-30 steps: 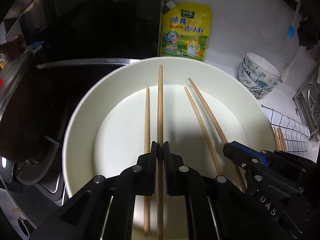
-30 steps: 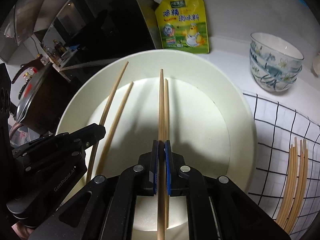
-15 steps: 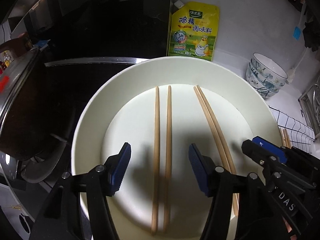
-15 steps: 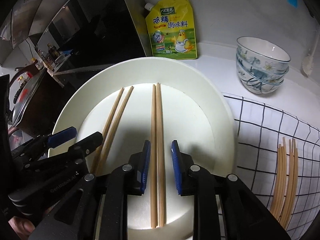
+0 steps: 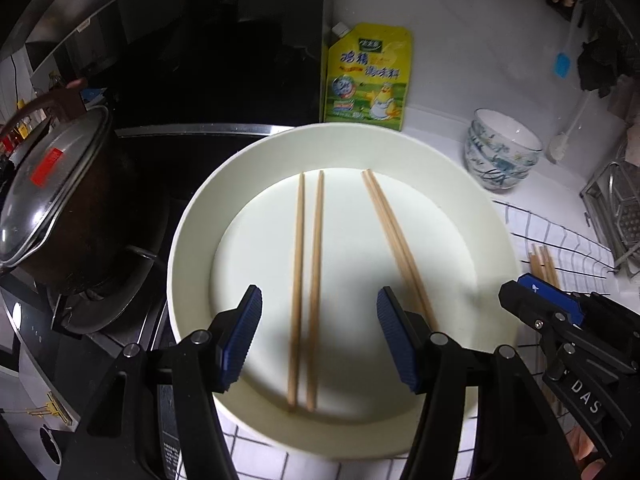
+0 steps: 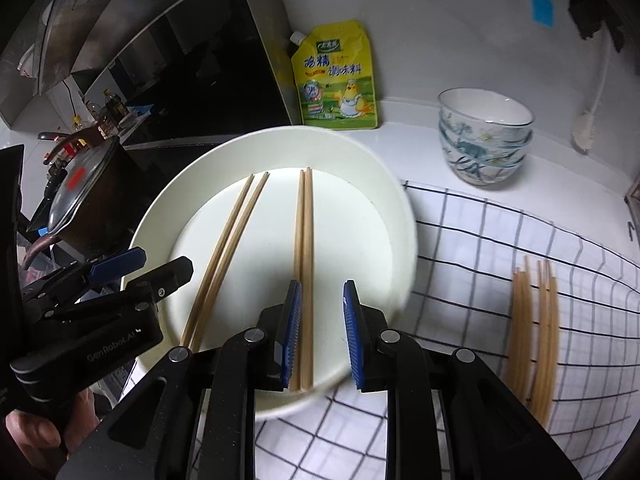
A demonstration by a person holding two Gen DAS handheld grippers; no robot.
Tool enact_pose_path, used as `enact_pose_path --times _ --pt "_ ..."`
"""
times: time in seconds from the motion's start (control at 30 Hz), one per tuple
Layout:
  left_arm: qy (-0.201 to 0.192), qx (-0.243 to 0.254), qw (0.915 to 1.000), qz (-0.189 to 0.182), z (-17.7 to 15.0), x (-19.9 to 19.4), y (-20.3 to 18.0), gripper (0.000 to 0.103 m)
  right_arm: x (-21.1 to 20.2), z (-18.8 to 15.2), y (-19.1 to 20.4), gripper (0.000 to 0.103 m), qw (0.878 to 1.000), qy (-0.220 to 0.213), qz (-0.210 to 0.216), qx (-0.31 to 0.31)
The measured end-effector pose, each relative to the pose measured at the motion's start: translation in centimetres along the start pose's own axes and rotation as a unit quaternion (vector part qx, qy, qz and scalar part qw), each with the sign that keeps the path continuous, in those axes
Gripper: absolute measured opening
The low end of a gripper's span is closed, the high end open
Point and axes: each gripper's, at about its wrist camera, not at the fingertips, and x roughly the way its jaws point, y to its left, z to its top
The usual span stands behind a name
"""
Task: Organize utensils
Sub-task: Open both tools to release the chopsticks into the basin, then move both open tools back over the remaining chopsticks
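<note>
Left wrist view: the left gripper [image 5: 318, 338] hangs wide open over the white plate [image 5: 192, 240], which holds a left chopstick pair [image 5: 306, 280] and a right chopstick pair [image 5: 394, 236].

Right wrist view: the right gripper [image 6: 318, 334] is open, holding nothing, above the right pair; more loose chopsticks [image 6: 534, 332] lie on the checked cloth [image 6: 460, 248].

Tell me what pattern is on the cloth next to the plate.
A black grid on white; the cloth shows best in the right wrist view.

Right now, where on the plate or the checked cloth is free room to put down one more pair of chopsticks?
Free patches: the plate floor right of the right pair; the checked cloth between the plate and the loose chopsticks. Crowded: the plate's middle, where the left pair and both open tongs sit.
</note>
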Motion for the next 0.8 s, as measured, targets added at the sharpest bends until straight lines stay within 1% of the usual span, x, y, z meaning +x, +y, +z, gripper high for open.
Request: enact_pose_path --times 0.1,0.33,0.5,0.8 --pt "0.001 0.007 1.0000 0.004 -0.3 -1.0 -0.8 0.059 -1.7 -0.6 -0.8 0.023 1.000 -0.007 -0.003 0.001" --pt "-0.012 0.012 0.9998 -0.007 -1.3 -3.0 -3.9 0.061 -4.9 -2.3 -3.4 0.024 1.000 -0.016 -0.012 0.004" --pt "-0.011 0.019 0.9995 -0.025 -2.3 -3.6 -6.7 0.061 -6.8 -3.8 -6.2 0.024 0.999 -0.022 -0.027 0.015" --pt "0.002 0.052 0.9965 -0.066 -4.4 -3.4 -13.4 0.061 -9.2 -7.0 -12.4 0.024 0.996 -0.022 -0.066 0.051"
